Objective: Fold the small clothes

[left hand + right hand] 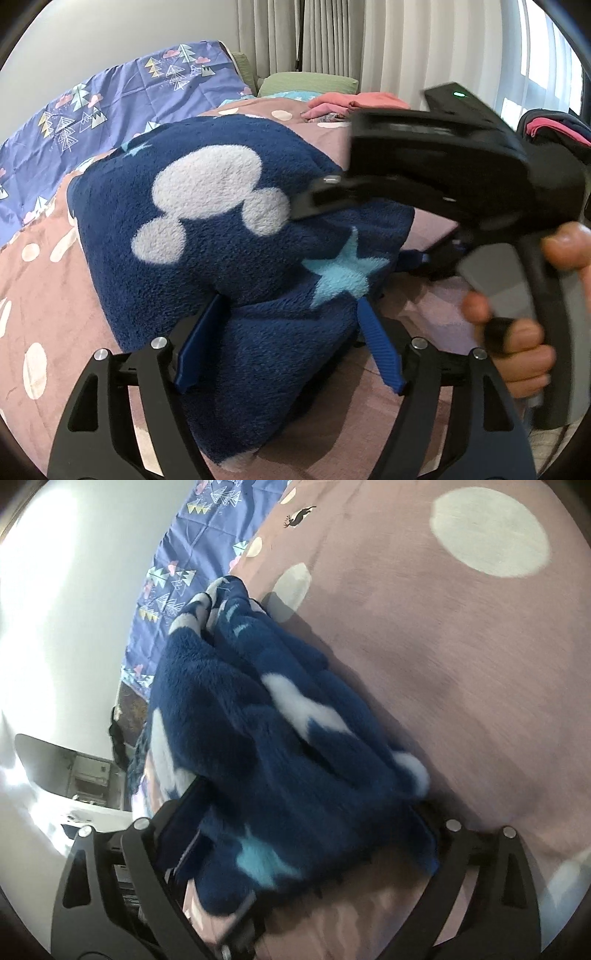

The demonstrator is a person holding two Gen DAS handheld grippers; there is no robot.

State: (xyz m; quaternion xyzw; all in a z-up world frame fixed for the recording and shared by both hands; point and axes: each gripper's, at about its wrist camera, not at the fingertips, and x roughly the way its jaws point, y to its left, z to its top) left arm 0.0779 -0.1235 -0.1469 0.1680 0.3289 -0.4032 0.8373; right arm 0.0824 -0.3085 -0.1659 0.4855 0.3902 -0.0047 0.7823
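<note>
Nearest, in the left wrist view, two blue ribbed fingers of the left tongs spread wide, with a thick bunch of the navy fleece garment lying between them. Not pinched flat; touching the left finger, passing over the right one, so released rather than clenched, though resting around the cloth. Printed with white mouse-head shapes and pale blue stars, heaped and doubled over on the pink bedspread with white dots. Just beyond and to the right, the right tongs reaching in from the right, tip pressed against the fleece at the edge of a white patch, held by a hand on the grey trigger. In the right wrist view, the same garment filling the gap of the right tongs, bunched up between the black arms, fingers mostly buried under fleece; grasping or loose, cannot tell. Farther left, a purple sheet with tree prints. Far off, green pillows, a pile of pink clothes, and pale curtains.
</note>
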